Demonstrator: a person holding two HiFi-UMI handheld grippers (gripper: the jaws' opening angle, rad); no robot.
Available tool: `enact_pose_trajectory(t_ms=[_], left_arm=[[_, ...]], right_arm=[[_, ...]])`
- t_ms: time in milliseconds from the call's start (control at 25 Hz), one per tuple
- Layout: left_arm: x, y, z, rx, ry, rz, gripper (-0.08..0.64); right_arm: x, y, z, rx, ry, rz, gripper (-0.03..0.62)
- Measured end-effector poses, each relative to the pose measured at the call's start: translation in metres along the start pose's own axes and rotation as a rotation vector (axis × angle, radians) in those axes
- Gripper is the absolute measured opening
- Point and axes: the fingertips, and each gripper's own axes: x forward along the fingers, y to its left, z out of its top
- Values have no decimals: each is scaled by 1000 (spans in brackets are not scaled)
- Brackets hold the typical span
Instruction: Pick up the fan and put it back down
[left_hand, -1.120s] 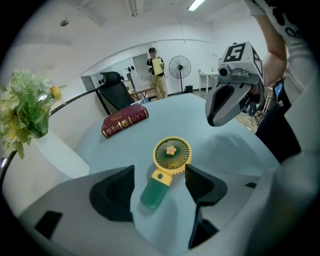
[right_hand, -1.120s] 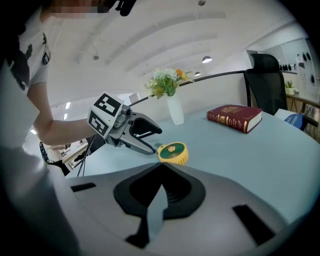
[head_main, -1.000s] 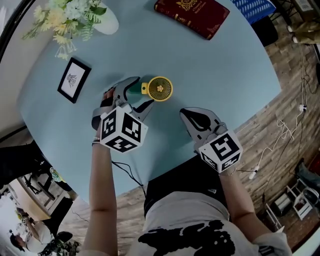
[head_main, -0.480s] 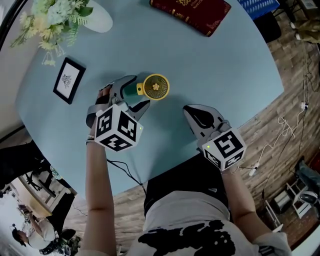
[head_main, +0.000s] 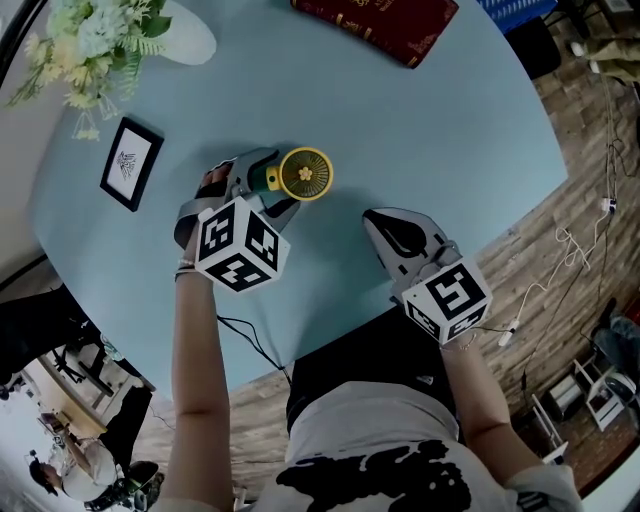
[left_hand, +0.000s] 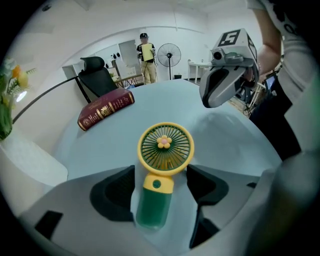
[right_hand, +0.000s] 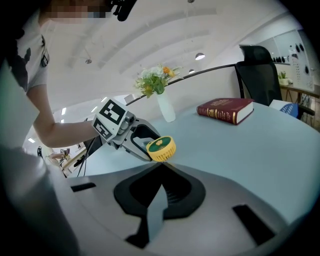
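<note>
A small hand fan lies on the round light-blue table (head_main: 430, 130), with its yellow head (head_main: 304, 173) and flower centre facing up and its green handle (left_hand: 154, 210) pointing back at me. My left gripper (head_main: 268, 185) is open, one jaw on each side of the handle. The left jaw is close against the handle and a narrow gap shows at the right jaw. The right gripper view shows the fan (right_hand: 160, 148) at the left gripper's tips (right_hand: 142, 142). My right gripper (head_main: 372, 222) is shut and empty, a hand's width right of the fan, near the table's front edge.
A dark red book (head_main: 375, 25) lies at the far edge. A white vase of flowers (head_main: 95, 40) and a small black picture frame (head_main: 128, 163) stand at the left. Cables (head_main: 560, 280) run over the wooden floor to the right of the table.
The left gripper's jaws have drawn a little closer about the fan's handle. The fan stays in place on the table, and the right gripper has hardly moved.
</note>
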Motion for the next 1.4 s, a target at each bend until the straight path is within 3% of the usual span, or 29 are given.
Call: enact_pose_trajectory(t_ms=[160,360,560,800,1040,1400], left_arm=[[2,1,-1,-31,-11,-28,334],[4,-2,1,29,7,-61,328],[6,-4,2,35,0,-109,324],[7,-9,0,-24,-36,-164,273],[6,-9,0,-31,-33,-148,268],[2,-7,-4,-132,-41,-62,268]], right_arm=[[-1,-3,0,7,-2,-8,5],[-4,-8,-4,20,3,-19,5],[-6,-12,-9,30,8,-27,5],[-3,-9,-7,28,5,-20,5],[-2,-8,-2,22,-5,-25,5],[-7,-6,2,14,-12,-41,5]])
